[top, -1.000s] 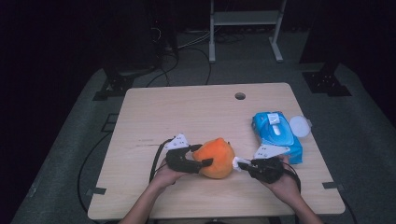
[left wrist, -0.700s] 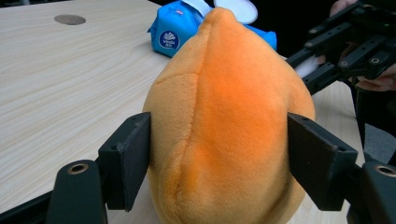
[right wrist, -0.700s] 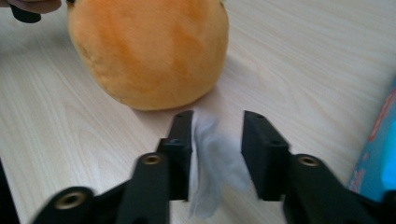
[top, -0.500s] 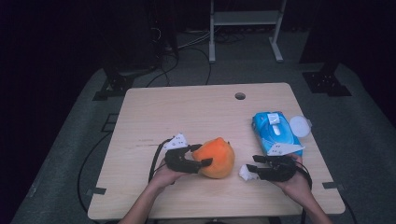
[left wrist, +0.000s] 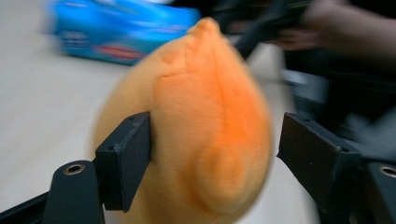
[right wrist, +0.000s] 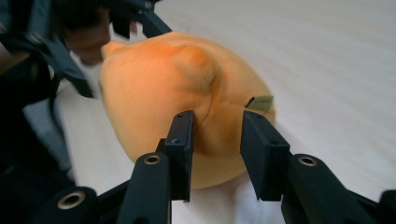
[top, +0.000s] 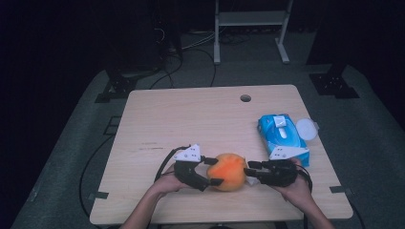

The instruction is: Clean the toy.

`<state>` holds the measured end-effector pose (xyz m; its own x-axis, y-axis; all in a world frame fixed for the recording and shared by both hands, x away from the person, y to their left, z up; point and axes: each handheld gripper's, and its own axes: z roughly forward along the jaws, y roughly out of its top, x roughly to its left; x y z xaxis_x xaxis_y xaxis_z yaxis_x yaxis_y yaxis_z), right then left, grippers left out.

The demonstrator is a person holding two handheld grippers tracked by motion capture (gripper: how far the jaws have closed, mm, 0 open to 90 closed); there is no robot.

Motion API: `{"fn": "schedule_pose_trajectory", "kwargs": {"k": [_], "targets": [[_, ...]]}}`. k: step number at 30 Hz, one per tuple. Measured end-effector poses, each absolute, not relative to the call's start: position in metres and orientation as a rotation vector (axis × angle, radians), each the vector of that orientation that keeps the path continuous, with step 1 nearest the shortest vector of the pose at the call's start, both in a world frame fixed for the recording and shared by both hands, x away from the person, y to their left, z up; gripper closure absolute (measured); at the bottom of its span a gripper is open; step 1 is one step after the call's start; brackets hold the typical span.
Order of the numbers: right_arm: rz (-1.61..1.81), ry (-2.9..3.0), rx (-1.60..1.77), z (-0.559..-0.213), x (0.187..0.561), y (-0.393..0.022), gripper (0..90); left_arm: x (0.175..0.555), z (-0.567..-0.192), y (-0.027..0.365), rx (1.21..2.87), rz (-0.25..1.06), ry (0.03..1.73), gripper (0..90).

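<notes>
An orange plush peach (top: 228, 171) sits near the front edge of a pale wooden table (top: 191, 114), at about six o'clock on the tabletop, between two hand-held grippers. In the right gripper view a small tag (right wrist: 259, 102) shows on its side.

The left gripper (top: 210, 171) reaches in from the nine o'clock side of the peach, one black jaw on either side of it. In the left gripper view the picture is blurred by motion: one jaw touches the plush and the other stands apart with a clear gap, so this gripper is open around the toy; its jaws have just been opening a little.

The right gripper (top: 248, 171) comes in from the three o'clock side. In the right gripper view its jaws have just been closing and now pinch a fold of the orange fabric between them, with something white on the table beneath.

At about two o'clock from the peach, near the table's right edge, lies a blue pack of wet wipes (top: 282, 136), with a round white lid (top: 305, 129) just beside it. A small round hole (top: 245, 98) marks the tabletop at twelve o'clock.
</notes>
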<state>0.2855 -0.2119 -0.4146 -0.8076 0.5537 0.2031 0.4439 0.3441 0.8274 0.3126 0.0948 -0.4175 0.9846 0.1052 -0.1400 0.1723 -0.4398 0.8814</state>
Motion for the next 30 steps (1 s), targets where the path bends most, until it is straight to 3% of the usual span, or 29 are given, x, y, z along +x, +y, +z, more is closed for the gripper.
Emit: {"fn": "schedule_pose_trajectory", "kwargs": {"k": [5,9,15,24,30], "targets": [[1.446,2.572,0.802,-0.416,0.276,-0.208,64.3,0.310,-0.412,0.099,2.021,-0.118,0.127,21.4],[1.434,2.626,0.714,-0.416,0.269,-0.201,64.3,0.315,-0.408,0.101,1.938,-0.099,0.198,21.5],[1.367,2.742,0.520,-0.413,0.254,-0.181,63.6,0.312,-0.419,0.092,2.025,-0.107,0.201,22.4],[1.446,2.666,0.620,-0.406,0.266,-0.197,52.6,0.300,-0.411,0.090,2.053,-0.113,0.020,21.2],[1.366,2.730,0.569,-0.415,0.264,-0.190,45.4,0.310,-0.413,0.103,2.130,-0.055,0.116,13.3]]}}
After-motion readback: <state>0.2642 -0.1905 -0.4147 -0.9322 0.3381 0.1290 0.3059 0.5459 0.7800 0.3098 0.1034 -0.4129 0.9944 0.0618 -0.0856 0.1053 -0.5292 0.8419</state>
